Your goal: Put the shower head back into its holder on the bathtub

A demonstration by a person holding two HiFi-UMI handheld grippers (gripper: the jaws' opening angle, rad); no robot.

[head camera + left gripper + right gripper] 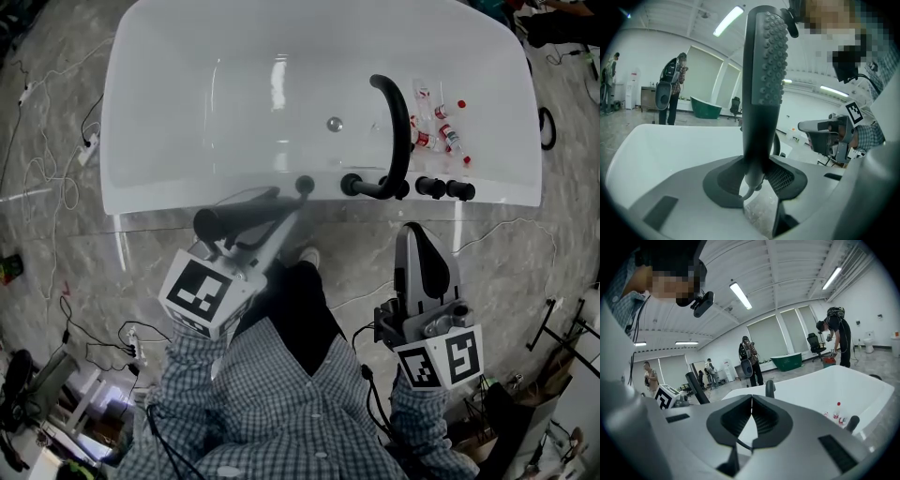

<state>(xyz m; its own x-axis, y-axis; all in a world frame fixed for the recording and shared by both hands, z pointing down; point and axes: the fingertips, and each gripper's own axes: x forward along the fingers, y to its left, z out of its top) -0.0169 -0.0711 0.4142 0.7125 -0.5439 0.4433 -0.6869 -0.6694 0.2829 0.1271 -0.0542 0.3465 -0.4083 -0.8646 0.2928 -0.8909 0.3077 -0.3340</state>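
Seating the shower head [764,70] well depends first on the grip. The left gripper [757,174] is clamped on its lower stem, with the long studded spray face rising above the jaws and a thin curved end showing just below them. In the head view the piece lies nearly level, just off the near rim of the bathtub [169,192]. One end points toward a small black socket [305,185] on that rim, which I take to be the holder; the two are near but apart. The step in hand looks like the final approach, so the stem end should be lined up over the socket before any lowering. The head should be turned upright rather than pushed in at a slant, since a slanted entry would probably jam or scrape the white rim. The hold is low on a tall piece, so it may swing, and a slow, steady descent suits it. Just right of the socket stand a black knob [352,184] and the curved black spout [397,131], which the spray end should pass clear of. The right gripper [751,399] is closed on nothing over the floor, apart from the tub, and could steady the stem if needed.
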